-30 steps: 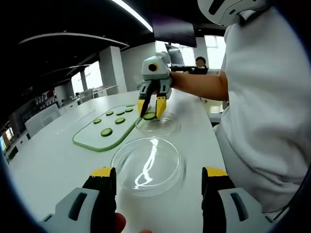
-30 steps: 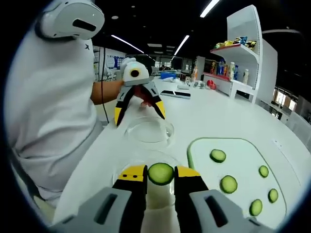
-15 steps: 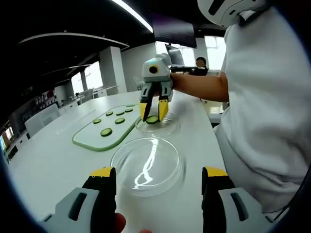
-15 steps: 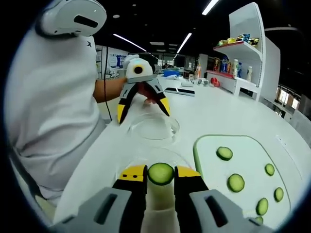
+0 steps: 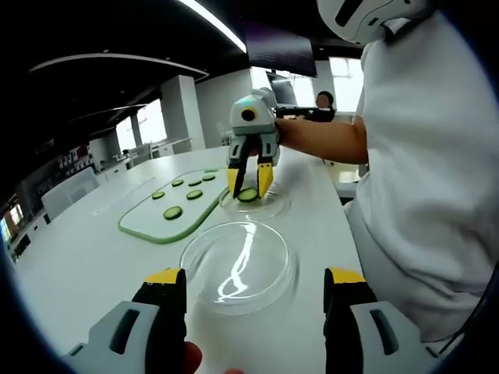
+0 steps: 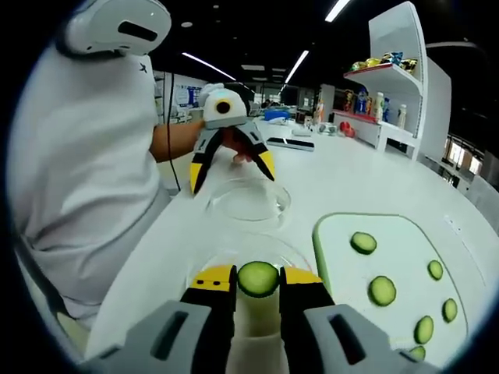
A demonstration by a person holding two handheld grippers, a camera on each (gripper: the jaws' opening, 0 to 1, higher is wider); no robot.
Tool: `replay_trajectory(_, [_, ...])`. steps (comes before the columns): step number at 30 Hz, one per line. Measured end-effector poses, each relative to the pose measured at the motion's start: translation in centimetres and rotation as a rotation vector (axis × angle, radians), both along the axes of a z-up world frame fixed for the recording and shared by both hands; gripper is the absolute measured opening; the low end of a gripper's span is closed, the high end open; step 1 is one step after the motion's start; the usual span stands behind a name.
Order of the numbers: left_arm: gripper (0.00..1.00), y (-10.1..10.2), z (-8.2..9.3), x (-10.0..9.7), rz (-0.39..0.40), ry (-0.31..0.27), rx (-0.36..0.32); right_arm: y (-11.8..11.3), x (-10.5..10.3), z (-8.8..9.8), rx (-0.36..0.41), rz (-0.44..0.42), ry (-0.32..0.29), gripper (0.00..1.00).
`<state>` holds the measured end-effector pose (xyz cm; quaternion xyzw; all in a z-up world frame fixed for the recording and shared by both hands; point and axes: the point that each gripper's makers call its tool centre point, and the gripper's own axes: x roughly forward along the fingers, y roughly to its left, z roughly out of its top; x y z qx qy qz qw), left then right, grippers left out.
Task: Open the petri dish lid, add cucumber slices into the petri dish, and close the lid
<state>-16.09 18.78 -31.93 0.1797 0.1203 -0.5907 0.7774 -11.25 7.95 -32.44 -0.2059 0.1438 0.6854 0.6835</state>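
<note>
Left gripper view, near: left gripper [image 5: 253, 300] fingers spread wide, holding nothing, over the white bench [image 5: 86, 257]. Just ahead of them the petri dish lid [image 5: 238, 265] lies flat on the bench, clear glass, nothing in it.

Further out: right gripper [image 5: 249, 181] points down over the petri dish [image 5: 256, 204], fingers pinching a cucumber slice [image 5: 249, 194] at the tips. Slice sits low over the dish; can't tell if it touches the glass. Dish sits just beyond the lid, apart from it, and just beside the near corner of the green cutting board [image 5: 168, 206]. Board carries several more cucumber slices [image 5: 173, 212].

Right gripper view, near: right gripper [image 6: 258, 282] fingers closed on the same slice [image 6: 258, 278], flat face toward the camera, dish rim [image 6: 234, 261] directly below it.

Mid: lid [image 6: 245, 204] on the bench, left gripper [image 6: 232, 160] above it with fingers splayed. Board [image 6: 335, 257] to the right of the dish with slices [image 6: 363, 242] scattered on it.

Far: white shelf unit [image 6: 398, 86] with bottles and coloured items. Person in a white shirt [image 6: 74, 179] alongside the bench.
</note>
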Motion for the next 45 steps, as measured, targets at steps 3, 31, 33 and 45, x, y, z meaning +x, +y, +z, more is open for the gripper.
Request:
replay_trajectory(3, [0.7,0.0,0.08,0.02,0.002,0.0,-0.005,0.14,-0.09,0.03,-0.001,0.0,-0.003,0.22])
replay_trajectory(31, [0.7,0.17,0.19,0.29,0.015,-0.003,-0.008,0.59,-0.87,-0.05,-0.013,0.029,-0.019,0.22])
replay_trajectory(33, [0.7,0.14,0.15,0.25,0.014,-0.002,-0.007,0.56,-0.73,-0.08,-0.016,0.024,-0.025,0.23])
replay_trajectory(45, [0.7,0.16,0.19,0.31,0.012,-0.003,-0.009,0.21,-0.35,0.23,0.013,0.021,-0.014,0.26])
